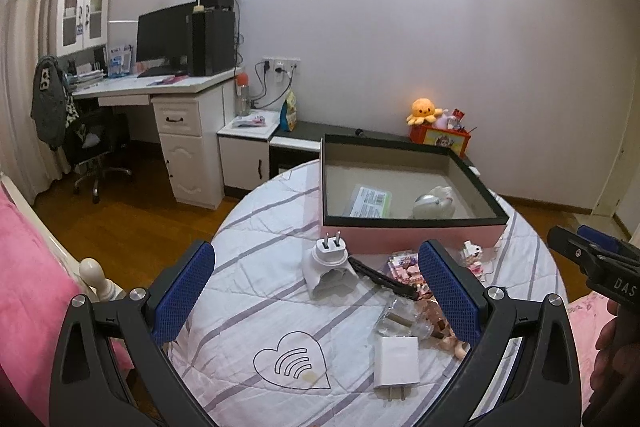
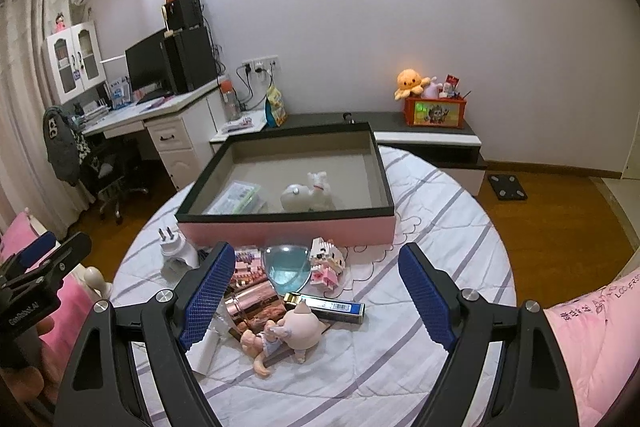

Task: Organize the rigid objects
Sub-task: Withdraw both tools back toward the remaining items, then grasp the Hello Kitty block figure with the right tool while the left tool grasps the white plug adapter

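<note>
While both claws hover over the striped bedspread (image 1: 256, 291), the left gripper (image 1: 316, 291) gapes wide with nothing between its blue pads, and the right gripper (image 2: 316, 301) is spread just as wide and equally empty. Just near of the pink box (image 2: 288, 231) lie the white plug adapter (image 1: 330, 267), block figure (image 2: 326, 261), doll (image 2: 288, 331) and blue tube (image 2: 332, 305). Inside the box sit a white toy (image 2: 310, 193) and a packet (image 2: 236, 197).

We see a quilted white striped cloth bedspread (image 2: 420, 227), a matt pink cardboard box (image 2: 288, 231) and a glossy white plastic plug adapter (image 1: 330, 267).
</note>
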